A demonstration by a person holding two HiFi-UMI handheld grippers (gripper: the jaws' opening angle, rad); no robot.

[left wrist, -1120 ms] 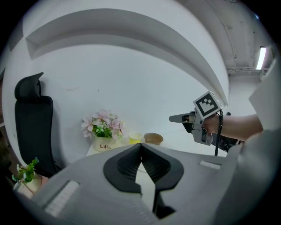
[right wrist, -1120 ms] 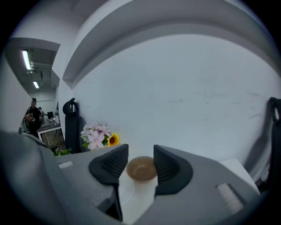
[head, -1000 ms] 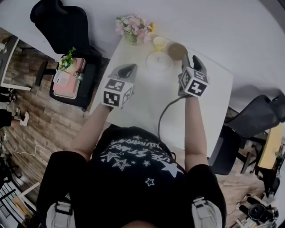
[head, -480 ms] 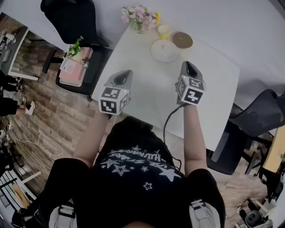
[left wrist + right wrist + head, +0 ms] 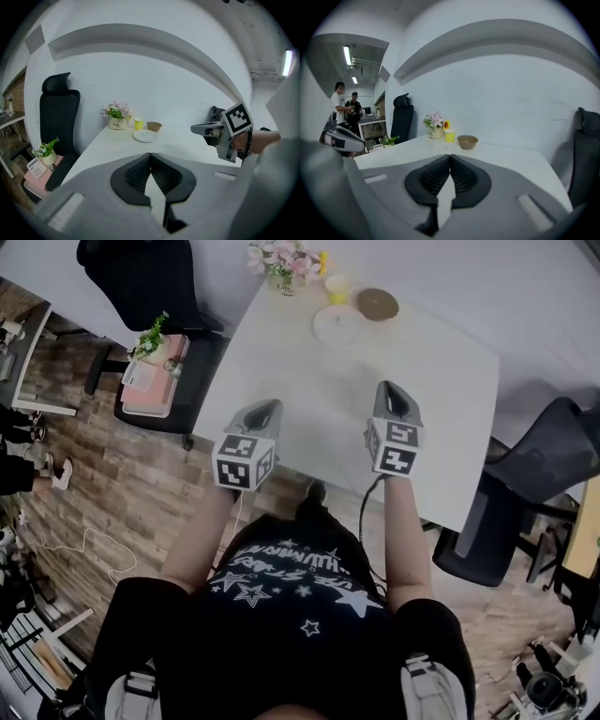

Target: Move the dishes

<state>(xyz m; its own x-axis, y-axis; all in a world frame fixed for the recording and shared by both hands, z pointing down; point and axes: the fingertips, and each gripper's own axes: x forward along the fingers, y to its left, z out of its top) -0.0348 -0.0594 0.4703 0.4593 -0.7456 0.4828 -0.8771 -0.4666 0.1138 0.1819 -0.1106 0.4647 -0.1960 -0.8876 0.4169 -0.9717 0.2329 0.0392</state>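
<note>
A white plate (image 5: 337,324), a brown bowl (image 5: 377,304) and a yellow cup (image 5: 337,285) stand at the far end of the white table (image 5: 441,399), beside a flower pot (image 5: 284,261). My left gripper (image 5: 265,412) hovers over the table's near left edge, and its pads meet with nothing between them. My right gripper (image 5: 388,395) hangs over the near middle; its jaws have just been closing and are shut on nothing. In the left gripper view the plate (image 5: 145,136) and bowl (image 5: 153,126) lie well ahead. The bowl (image 5: 467,141) also lies well ahead in the right gripper view.
A black office chair (image 5: 141,277) and a low stand with a plant and a pink box (image 5: 150,371) sit left of the table. Another dark chair (image 5: 544,474) stands at the right. People (image 5: 340,105) stand far off in the right gripper view.
Both grippers have drawn back from the dishes toward the table's near edge and sunk a little. The plate, bowl and cup stay where they were.
</note>
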